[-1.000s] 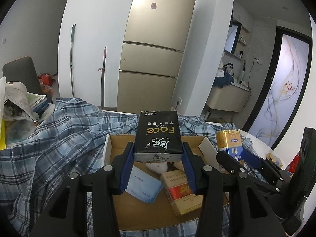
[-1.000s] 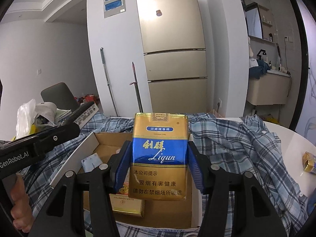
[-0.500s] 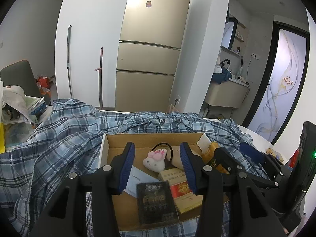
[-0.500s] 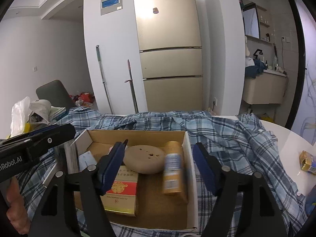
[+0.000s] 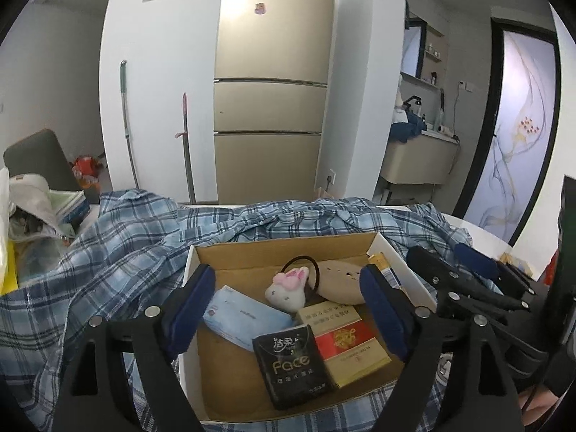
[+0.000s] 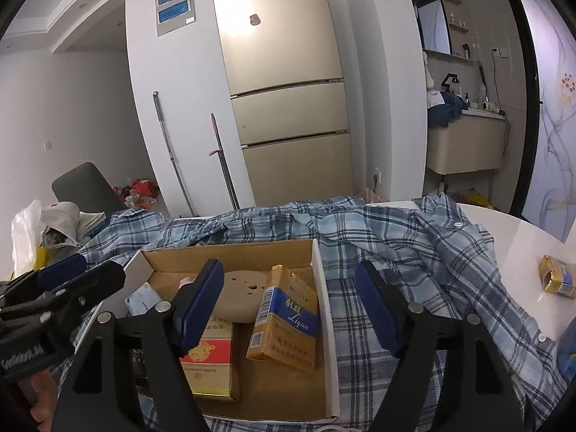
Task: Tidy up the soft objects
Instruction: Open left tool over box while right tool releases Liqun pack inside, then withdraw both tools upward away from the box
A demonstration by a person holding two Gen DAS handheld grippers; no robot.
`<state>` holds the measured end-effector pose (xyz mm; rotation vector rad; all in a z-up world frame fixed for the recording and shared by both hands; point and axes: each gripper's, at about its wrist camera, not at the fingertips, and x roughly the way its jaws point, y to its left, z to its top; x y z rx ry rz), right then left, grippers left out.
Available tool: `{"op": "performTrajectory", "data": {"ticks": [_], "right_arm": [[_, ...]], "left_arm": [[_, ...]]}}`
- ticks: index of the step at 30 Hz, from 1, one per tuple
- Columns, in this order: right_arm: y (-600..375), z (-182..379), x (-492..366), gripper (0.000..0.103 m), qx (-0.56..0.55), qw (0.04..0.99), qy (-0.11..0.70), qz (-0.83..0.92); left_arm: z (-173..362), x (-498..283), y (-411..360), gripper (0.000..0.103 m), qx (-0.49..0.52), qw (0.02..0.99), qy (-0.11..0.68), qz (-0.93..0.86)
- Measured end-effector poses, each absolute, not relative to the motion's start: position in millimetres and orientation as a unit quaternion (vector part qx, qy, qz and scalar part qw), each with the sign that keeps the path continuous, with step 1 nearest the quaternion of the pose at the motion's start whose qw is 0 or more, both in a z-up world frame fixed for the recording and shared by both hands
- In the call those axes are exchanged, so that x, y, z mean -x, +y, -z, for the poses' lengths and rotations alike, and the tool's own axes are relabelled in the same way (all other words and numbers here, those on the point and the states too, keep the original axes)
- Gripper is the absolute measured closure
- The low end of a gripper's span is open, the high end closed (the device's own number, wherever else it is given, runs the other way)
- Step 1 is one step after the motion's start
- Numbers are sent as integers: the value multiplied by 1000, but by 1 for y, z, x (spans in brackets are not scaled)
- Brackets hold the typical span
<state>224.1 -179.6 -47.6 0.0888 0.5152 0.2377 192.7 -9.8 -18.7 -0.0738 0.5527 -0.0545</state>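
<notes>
Hovering over the box (image 5: 201, 378), left claw (image 5: 288, 309) and right claw (image 6: 288, 306) both wide open, empty. Tissue pack (image 5: 293, 365) is light, squashy; pinch its long sides.

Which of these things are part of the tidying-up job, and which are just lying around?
Part of the job:
- cardboard box
- black Face tissue pack
- gold and blue Liqun pack
- bunny hair tie
- red and gold pack
- blue tissue packet
- tan pad

Just lying around:
- plaid shirt
- small gold pack on the white table
- fridge
- mops
</notes>
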Motion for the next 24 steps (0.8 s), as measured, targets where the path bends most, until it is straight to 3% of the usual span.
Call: {"op": "performTrajectory", "data": {"ticks": [11,18,20,21,24], "right_arm": [[-181,46,-223,29,-45,960,251,-113],[-181,45,-222,29,-49,960,249,-119],[-182,44,-221,29,-54,960,245,-124],[-183,43,-221,28,-58,960,243,-124],[-189,40,-218,17,-68,963,230,-123]], "left_arm": [[15,-186,-13,17,33,969,243,22],[12,-180,-18,12,19,975,220,20],[11,-178,-19,6,17,976,216,31],[10,-176,-20,0,15,977,212,32],[6,-171,-22,0,9,981,193,28]]}}
